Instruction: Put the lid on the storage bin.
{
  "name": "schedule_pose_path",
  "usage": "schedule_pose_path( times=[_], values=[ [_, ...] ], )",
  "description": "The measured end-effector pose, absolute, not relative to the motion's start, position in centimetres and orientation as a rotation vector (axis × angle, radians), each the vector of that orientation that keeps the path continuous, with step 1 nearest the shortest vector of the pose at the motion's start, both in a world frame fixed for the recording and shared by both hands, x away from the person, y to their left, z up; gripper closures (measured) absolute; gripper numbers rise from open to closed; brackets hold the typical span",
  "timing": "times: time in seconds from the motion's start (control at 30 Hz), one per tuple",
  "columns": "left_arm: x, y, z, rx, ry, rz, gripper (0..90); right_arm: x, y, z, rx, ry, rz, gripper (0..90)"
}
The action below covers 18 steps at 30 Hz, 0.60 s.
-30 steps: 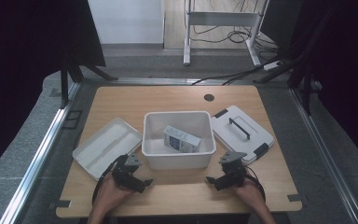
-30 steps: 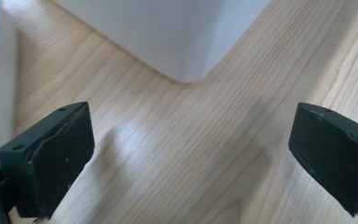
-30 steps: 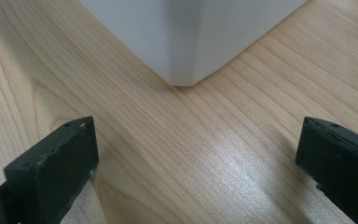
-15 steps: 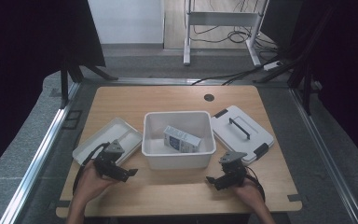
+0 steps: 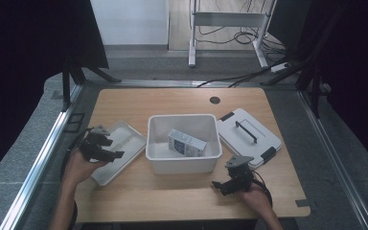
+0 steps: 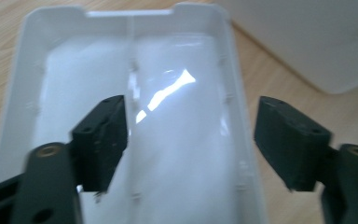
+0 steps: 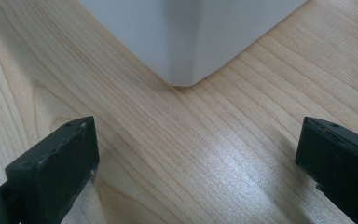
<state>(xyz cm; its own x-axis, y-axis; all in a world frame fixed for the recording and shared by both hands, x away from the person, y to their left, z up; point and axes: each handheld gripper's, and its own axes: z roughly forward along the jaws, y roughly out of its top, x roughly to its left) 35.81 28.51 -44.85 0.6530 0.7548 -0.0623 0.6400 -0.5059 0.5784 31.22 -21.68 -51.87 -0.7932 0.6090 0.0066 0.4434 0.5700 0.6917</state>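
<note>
Left tongs (image 5: 106, 149) moved over tray (image 5: 124, 139), lengthwise.

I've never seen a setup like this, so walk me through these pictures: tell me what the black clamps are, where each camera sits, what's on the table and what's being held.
A person sits at a wooden table and holds a hand-operated two-jaw clamp in each hand; no robot arm is involved. The high view looks down from above. Each of the other two pictures comes from a camera riding on one clamp, looking along its black jaws. On the table are a deep white bin with a small carton inside, a white lid with a dark handle, and a shallow white tray. The left gripper hangs over the tray, its jaws just closing with nothing between them. The right gripper rests open over bare wood by the bin's corner. Nothing is held.
</note>
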Motion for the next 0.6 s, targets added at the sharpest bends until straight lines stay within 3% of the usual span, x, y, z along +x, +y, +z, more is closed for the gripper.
schedule_pose_path(
  times=[0.23,0.47,0.6],
  values=[
    [37.4,29.8,-46.6,2.352,1.127,0.236,54.3,31.2,-21.7,-51.9,0.877,2.571,1.036,0.0],
    [38.2,29.8,-48.0,2.397,1.158,0.197,65.6,31.2,-21.7,-51.9,0.877,2.571,1.036,0.0],
    [38.5,29.6,-48.4,2.427,1.177,0.174,79.0,31.2,-21.7,-51.9,0.877,2.571,1.036,0.0]
  ],
)
